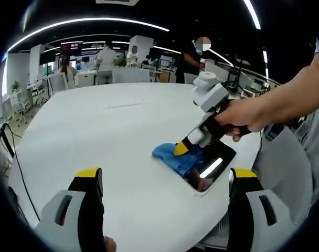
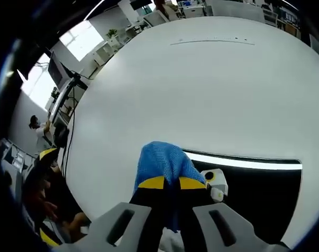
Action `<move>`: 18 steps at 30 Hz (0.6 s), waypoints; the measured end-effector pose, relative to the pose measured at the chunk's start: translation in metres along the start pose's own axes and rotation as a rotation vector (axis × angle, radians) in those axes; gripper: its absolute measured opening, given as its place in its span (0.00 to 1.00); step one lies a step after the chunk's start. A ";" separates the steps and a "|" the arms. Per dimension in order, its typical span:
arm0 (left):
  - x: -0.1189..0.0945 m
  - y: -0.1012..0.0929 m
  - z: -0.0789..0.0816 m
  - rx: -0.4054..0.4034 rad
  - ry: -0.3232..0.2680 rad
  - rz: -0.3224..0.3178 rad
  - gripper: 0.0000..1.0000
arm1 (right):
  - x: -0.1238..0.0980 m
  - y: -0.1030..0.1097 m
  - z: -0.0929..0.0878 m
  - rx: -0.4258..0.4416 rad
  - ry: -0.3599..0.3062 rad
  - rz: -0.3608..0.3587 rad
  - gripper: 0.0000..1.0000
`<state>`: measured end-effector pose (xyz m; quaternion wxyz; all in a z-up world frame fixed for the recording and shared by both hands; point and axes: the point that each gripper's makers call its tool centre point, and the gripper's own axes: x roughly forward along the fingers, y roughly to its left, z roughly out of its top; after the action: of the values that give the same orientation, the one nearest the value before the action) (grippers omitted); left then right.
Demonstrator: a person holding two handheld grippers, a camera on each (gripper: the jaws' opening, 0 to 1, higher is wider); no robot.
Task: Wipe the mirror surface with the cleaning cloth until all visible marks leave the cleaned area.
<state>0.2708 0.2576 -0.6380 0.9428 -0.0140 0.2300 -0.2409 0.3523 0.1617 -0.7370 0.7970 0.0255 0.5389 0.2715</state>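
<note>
A flat rectangular mirror (image 1: pixel 214 167) (image 2: pixel 264 189) lies on the white table, reflecting a ceiling light strip. A blue cleaning cloth (image 1: pixel 175 157) (image 2: pixel 162 163) rests bunched on the mirror's near-left end, partly over its edge onto the table. My right gripper (image 2: pixel 171 184) is shut on the cloth and presses it down; in the left gripper view the right gripper (image 1: pixel 183 148) comes in from the right, held by a hand. My left gripper (image 1: pixel 165 181) hovers open above the table, short of the mirror, with nothing between its fingers.
The big white table (image 1: pixel 107 131) (image 2: pixel 201 84) stretches far beyond the mirror, with its rounded edge close on the right. People, desks and chairs (image 1: pixel 104 65) stand in the office behind. A dark cable (image 1: pixel 18 168) hangs at the table's left side.
</note>
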 end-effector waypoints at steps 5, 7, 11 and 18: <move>-0.001 0.003 0.001 -0.010 -0.001 0.015 0.99 | -0.004 0.004 -0.007 -0.010 0.010 0.006 0.02; -0.001 0.001 0.002 -0.010 -0.001 0.010 0.99 | -0.005 0.004 -0.008 -0.006 0.014 0.008 0.02; -0.002 0.000 0.003 -0.011 -0.002 0.000 0.99 | -0.006 0.006 -0.012 0.002 0.027 0.009 0.02; -0.002 -0.006 0.005 -0.015 -0.015 -0.012 0.99 | -0.008 0.009 -0.017 0.004 0.035 0.015 0.02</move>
<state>0.2685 0.2531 -0.6318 0.9428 -0.0245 0.2248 -0.2448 0.3320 0.1613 -0.7347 0.7854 0.0261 0.5531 0.2768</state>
